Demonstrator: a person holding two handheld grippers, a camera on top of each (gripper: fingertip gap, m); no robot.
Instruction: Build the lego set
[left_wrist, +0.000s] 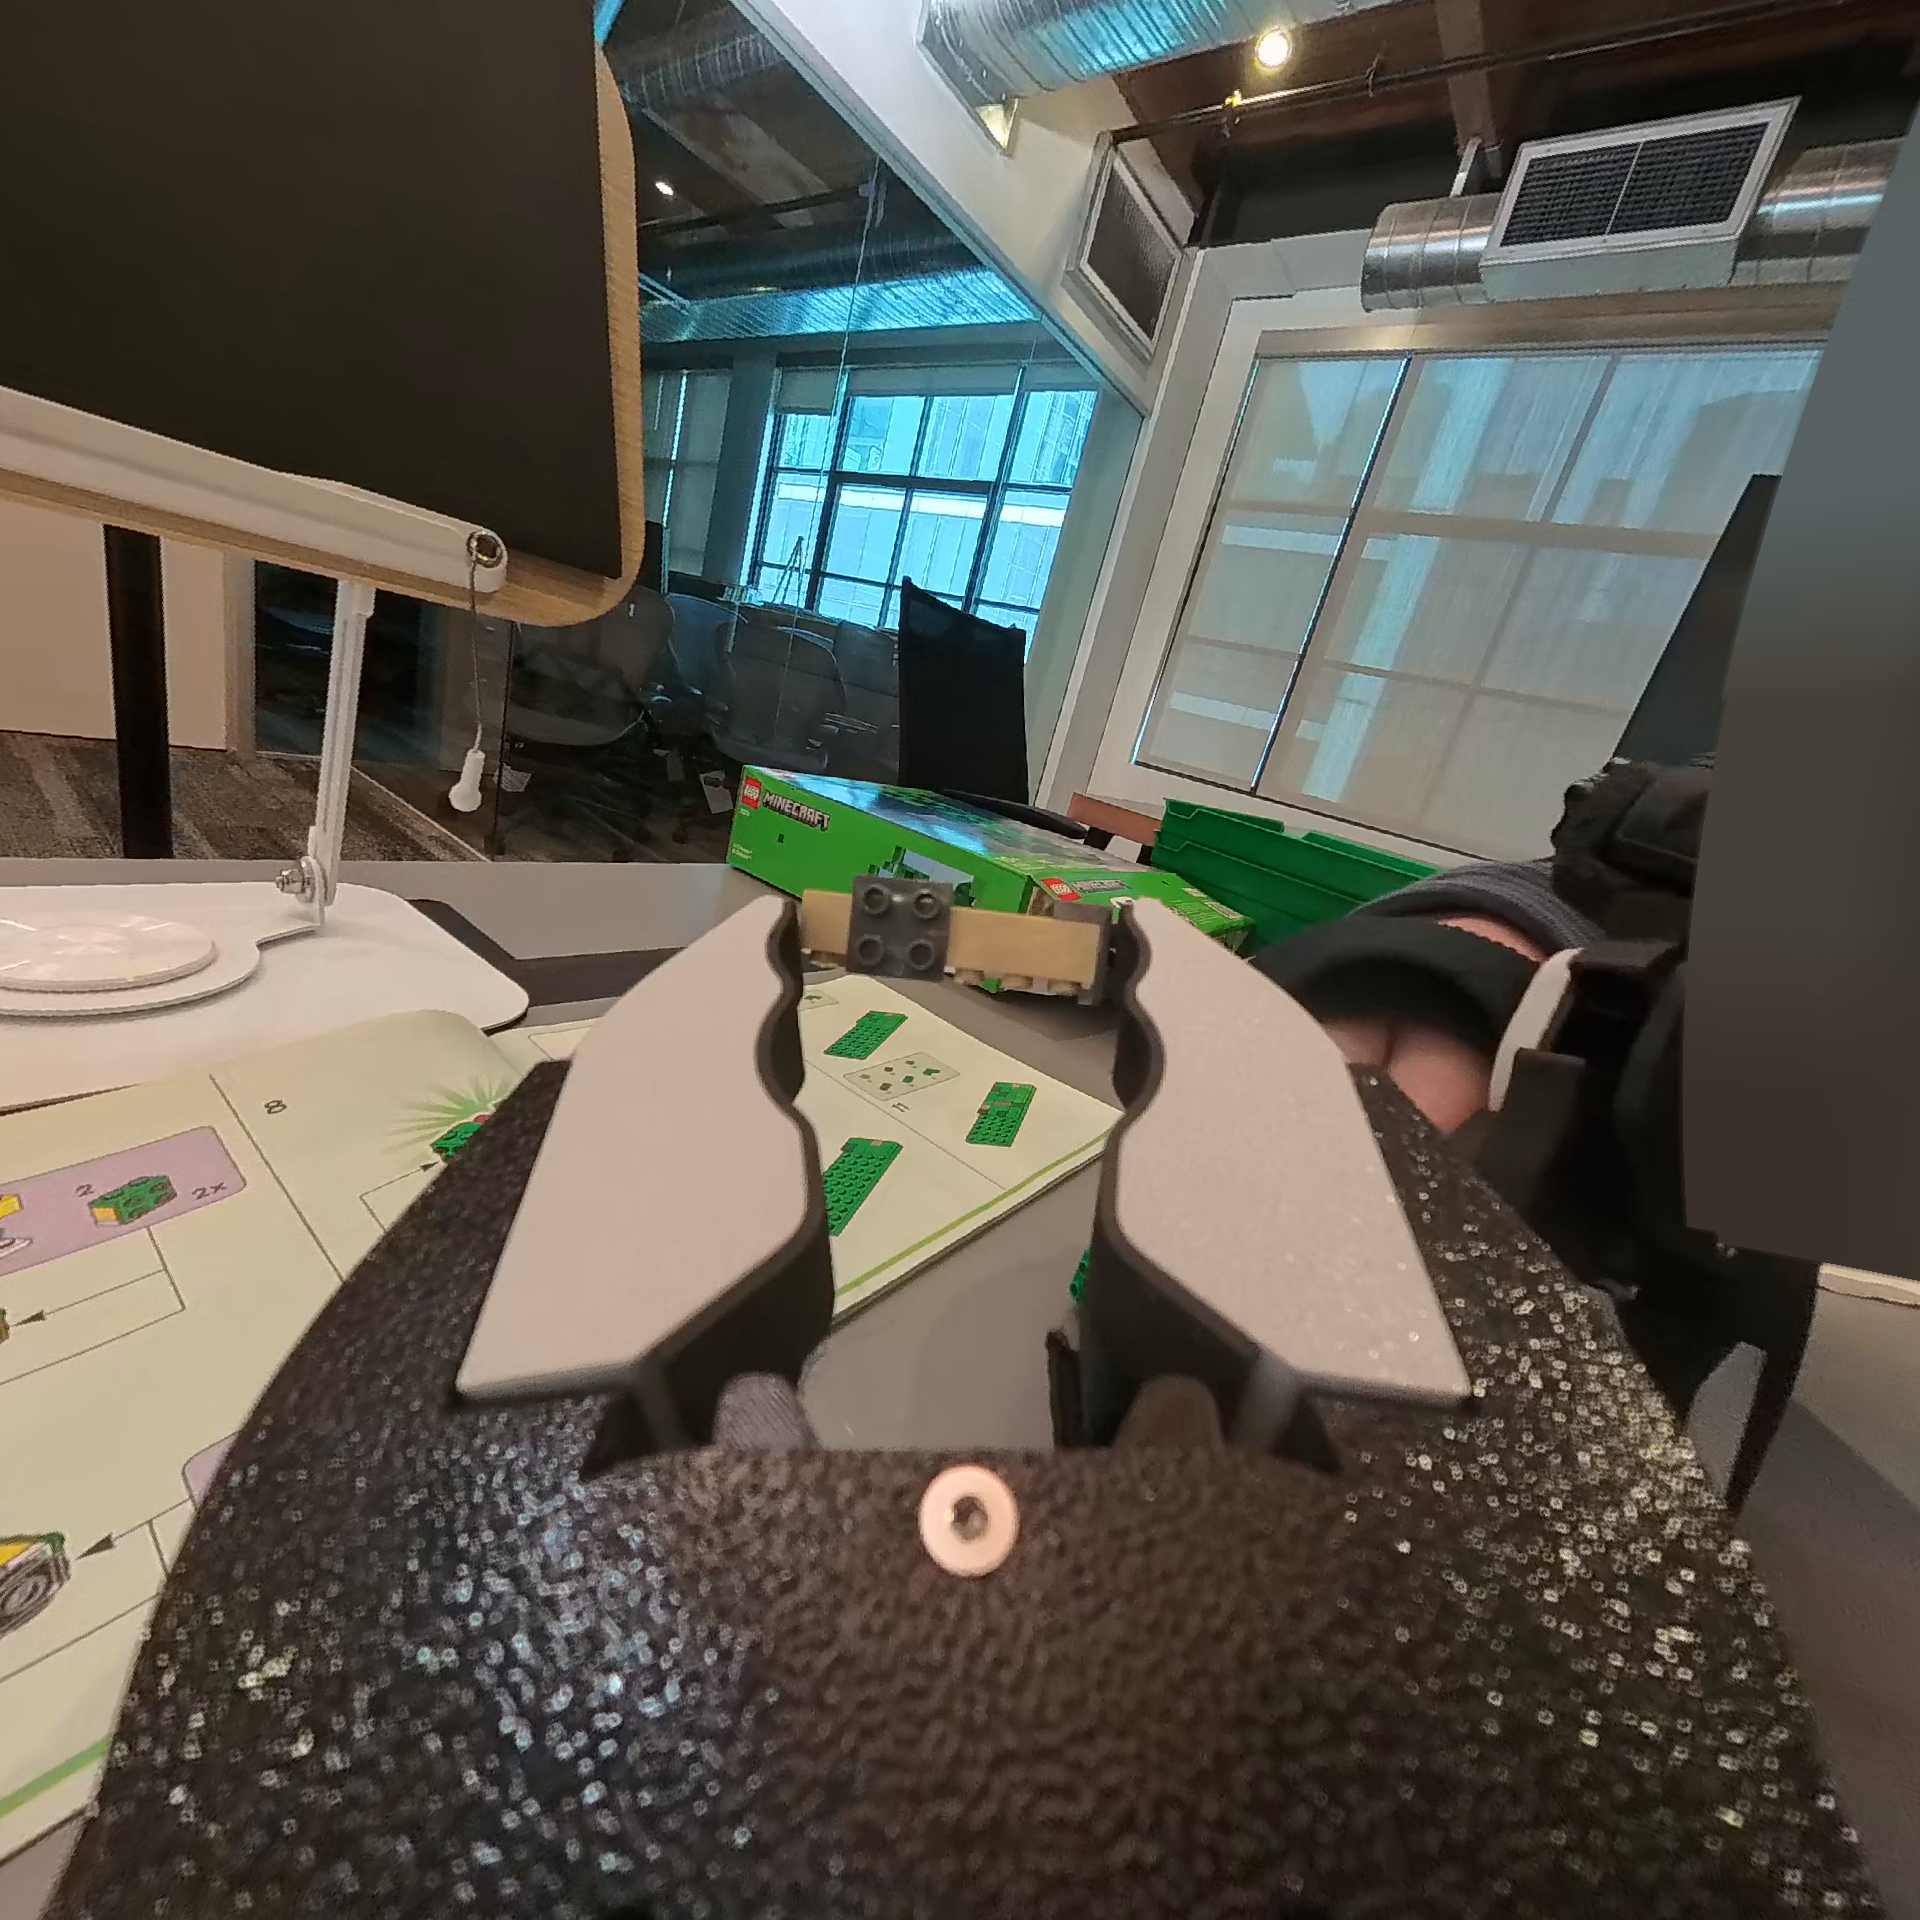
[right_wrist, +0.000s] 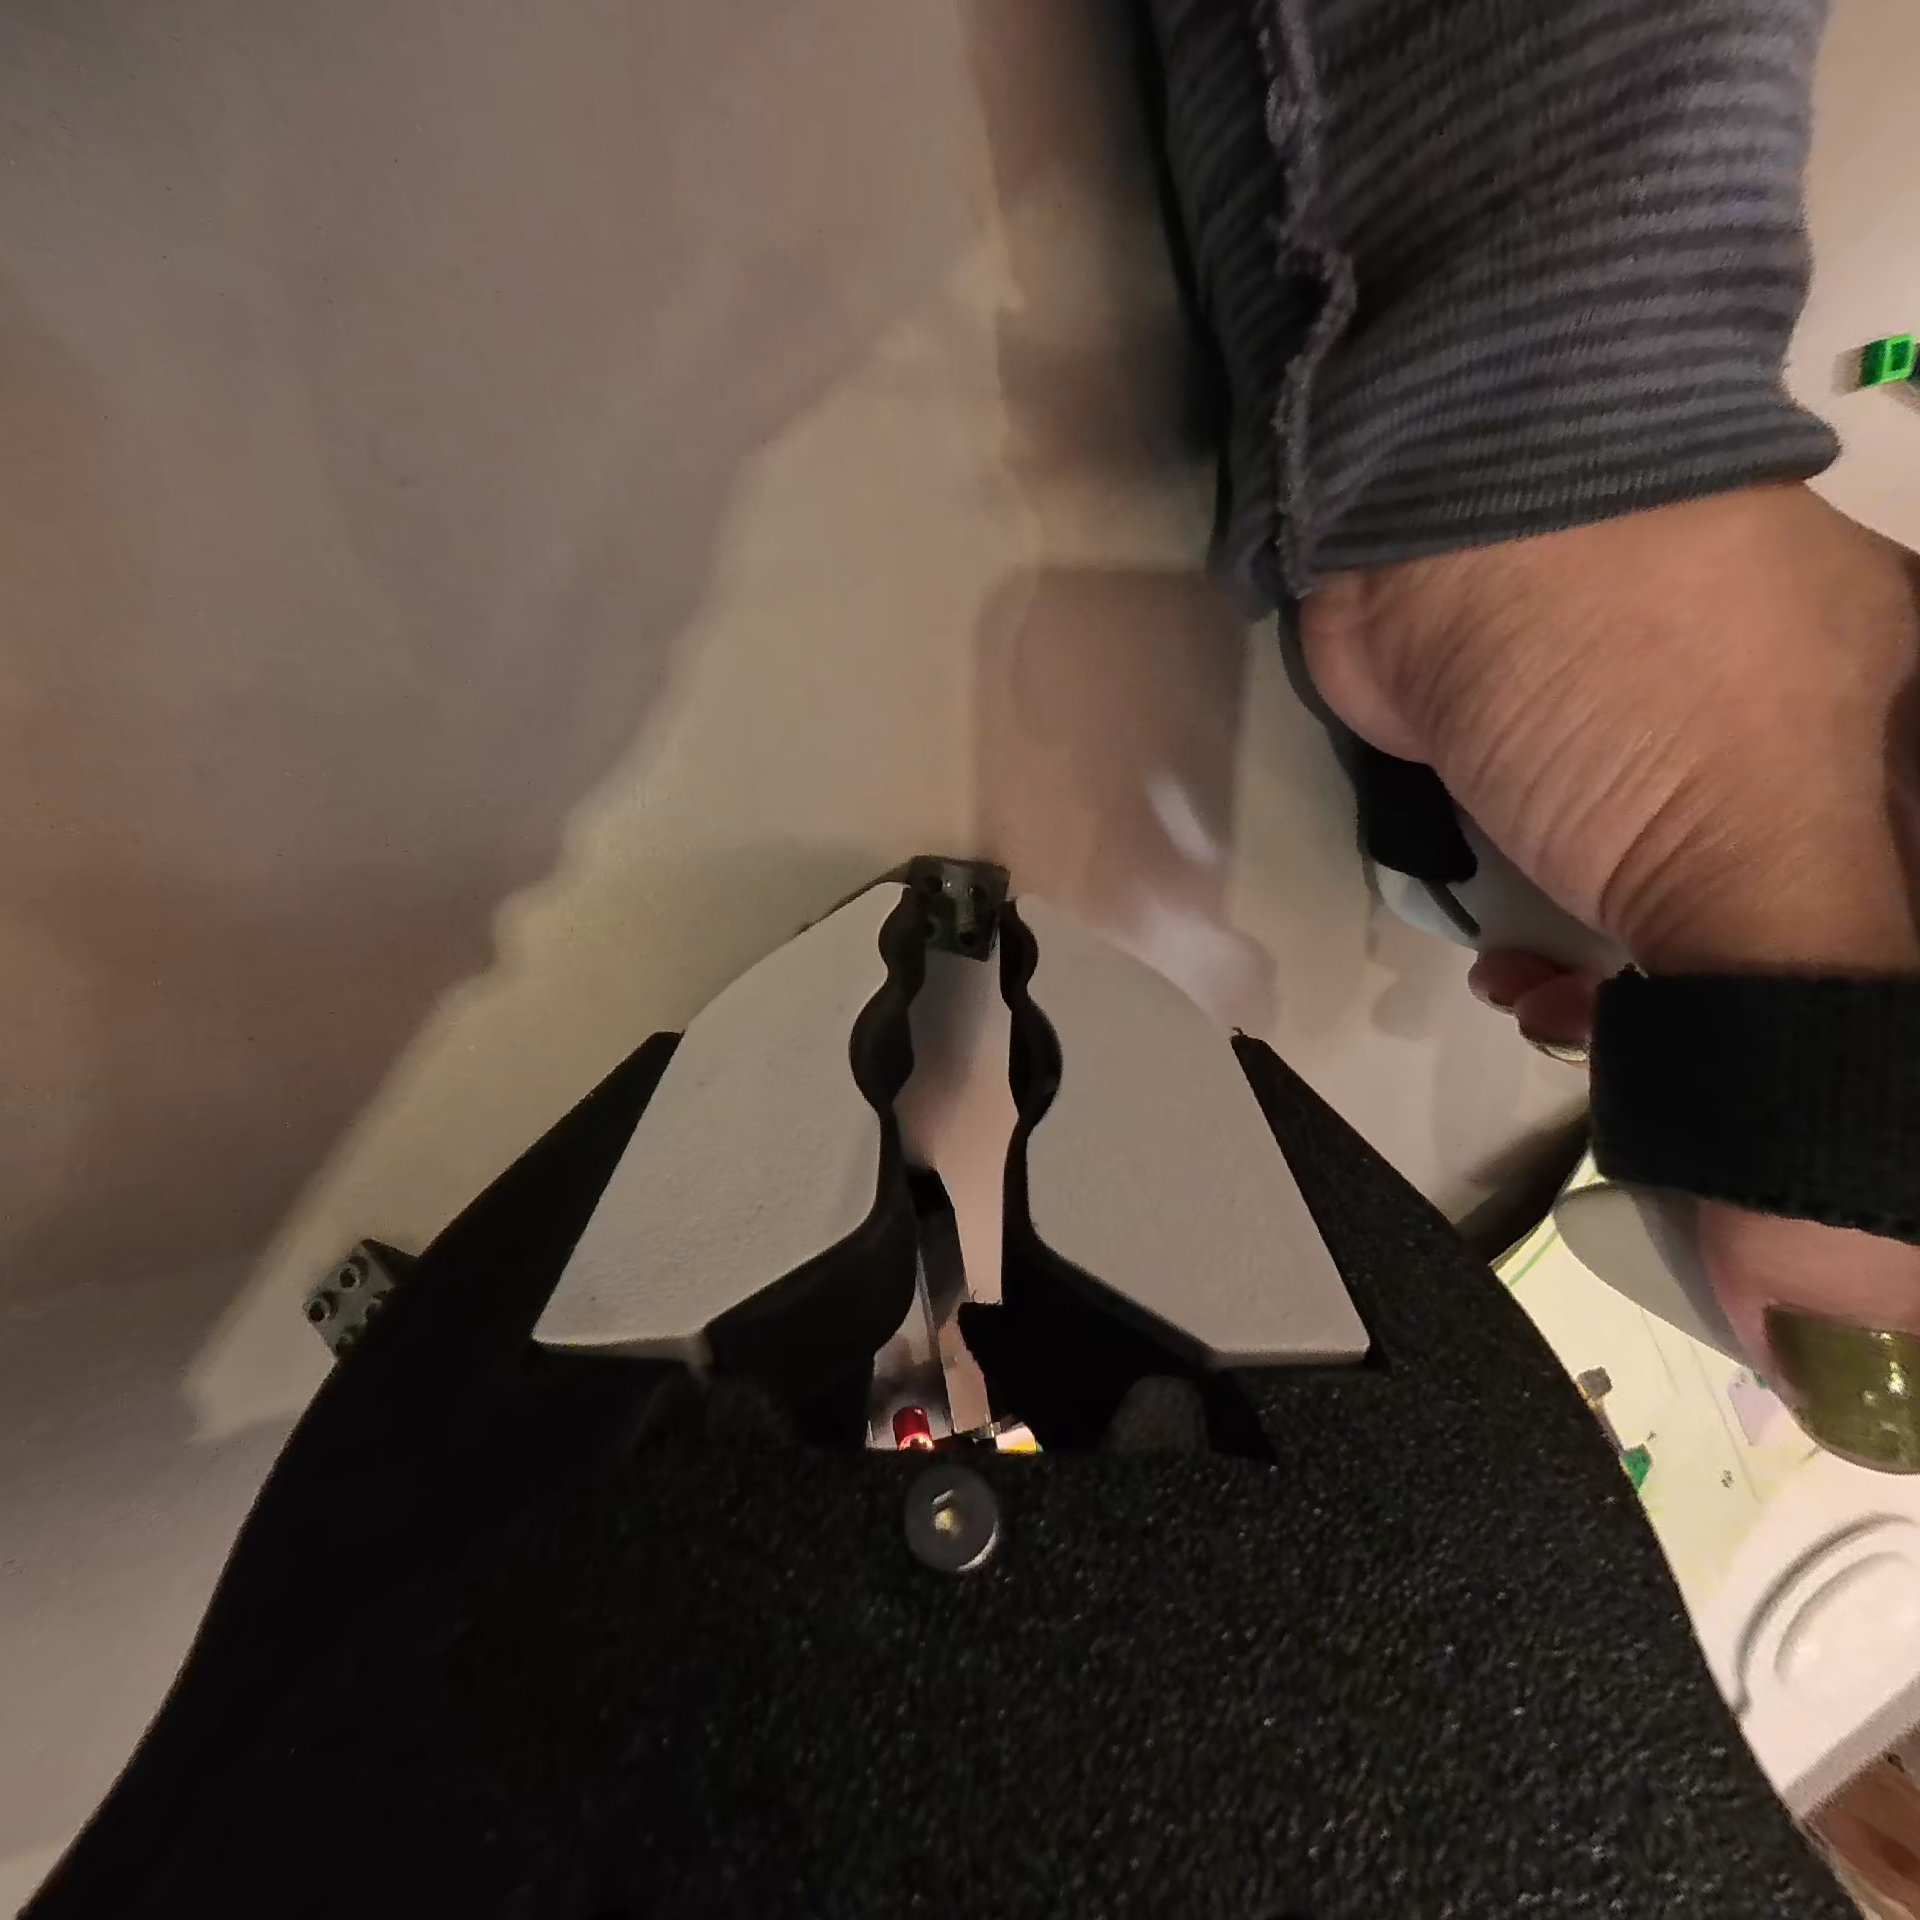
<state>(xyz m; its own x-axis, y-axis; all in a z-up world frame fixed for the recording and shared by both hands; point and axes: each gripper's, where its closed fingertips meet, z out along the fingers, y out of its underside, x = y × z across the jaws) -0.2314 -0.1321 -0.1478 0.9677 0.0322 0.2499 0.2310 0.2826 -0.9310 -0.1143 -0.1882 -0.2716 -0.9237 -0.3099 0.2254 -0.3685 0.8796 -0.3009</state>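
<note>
Left gripper (left_wrist: 951, 951) clamped endwise on a long tan plastic plate carrying a dark grey four-stud square plate (left_wrist: 900, 928), at twelve o'clock above the open paper instruction booklet (left_wrist: 914, 1101). Right gripper (right_wrist: 956, 914) pinched on a small dark grey studded brick (right_wrist: 961, 912). Risk: thin end grip; pressing could pivot or eject the tan piece.

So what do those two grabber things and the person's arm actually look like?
Both the left gripper and the right gripper have a black, grainy, speckled body, a silver screw in the middle, and pale grey fingers with wavy black inner edges. The person wears a grey striped sleeve and a black strap.
</note>
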